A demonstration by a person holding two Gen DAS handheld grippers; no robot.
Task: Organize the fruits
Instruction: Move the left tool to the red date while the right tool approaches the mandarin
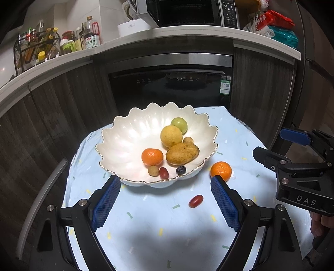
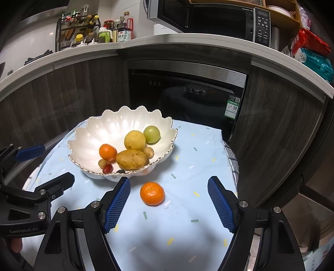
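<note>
We see a table under a pale blue cloth point(image 1: 158, 227) filling the lower half of both views, with dark cabinets and a black appliance door point(image 1: 171, 91) across the middle behind it. Above, a white counter point(image 1: 62, 60) carries bottles at upper left and a microwave point(image 1: 187, 12) at top centre.

On the cloth stands a white scalloped bowl point(image 1: 125, 135), centre of the left wrist view and left of centre in the right wrist view. In it we count a brown oval fruit point(image 1: 182, 153), a yellow round fruit point(image 1: 171, 136), a green one point(image 1: 179, 124), an orange mandarin point(image 1: 152, 156), two small tan fruits, a red grape point(image 1: 164, 173) and a dark berry point(image 1: 181, 170).

Our left gripper point(image 1: 166, 185) has its jaws spread with nothing between the blue pads, its tips just before the bowl's near rim. Our right gripper point(image 2: 169, 187) is likewise spread wide and pinches nothing.

A second mandarin point(image 2: 152, 193) lies on the cloth outside the bowl, between the right gripper's fingertips but apart from both. A loose red grape point(image 1: 195, 201) lies on the cloth lower right of the bowl, between the left gripper's fingers.
</note>
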